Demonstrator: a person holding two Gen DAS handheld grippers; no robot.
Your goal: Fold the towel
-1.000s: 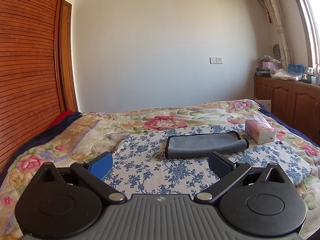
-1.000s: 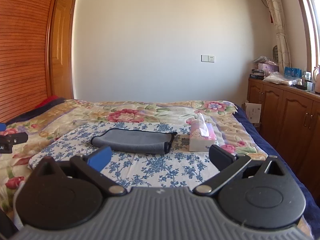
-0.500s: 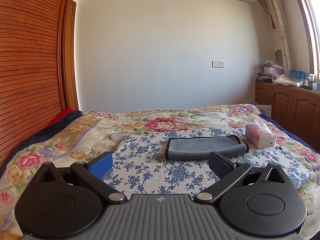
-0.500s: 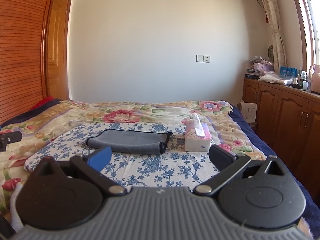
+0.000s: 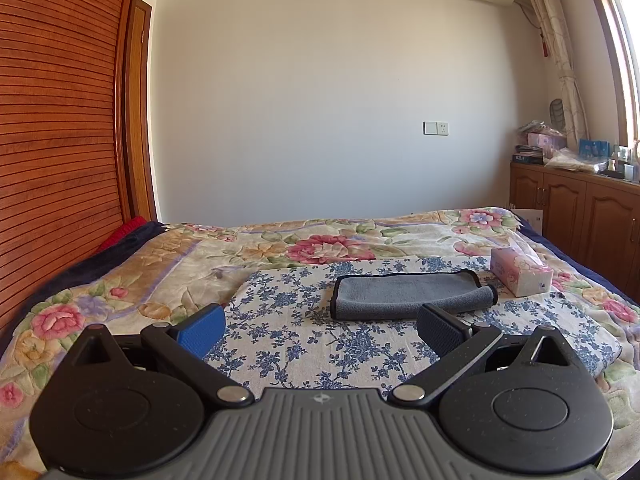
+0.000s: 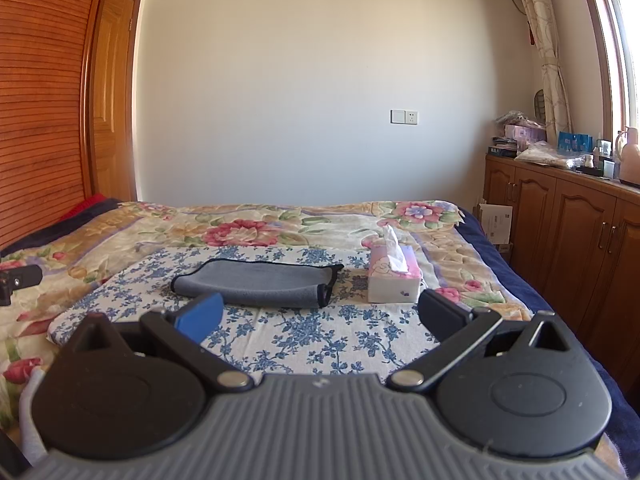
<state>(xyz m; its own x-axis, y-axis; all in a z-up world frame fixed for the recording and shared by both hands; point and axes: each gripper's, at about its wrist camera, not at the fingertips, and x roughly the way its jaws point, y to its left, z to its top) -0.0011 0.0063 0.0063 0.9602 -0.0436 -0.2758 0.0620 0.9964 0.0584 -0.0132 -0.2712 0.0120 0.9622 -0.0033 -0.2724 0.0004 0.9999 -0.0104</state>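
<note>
Left wrist view: the grey towel is seen folded into a long strip with a rolled front edge, laid flat on a blue-flowered cloth spread over the bed. A pink tissue box is placed just beside the towel's right end. The left gripper is held above the cloth, short of the towel, its jaws spread wide with nothing between them. From the right wrist view, the right gripper is likewise held short of the towel, jaws wide and unloaded. Wooden cabinets are lined along the right wall.
</note>
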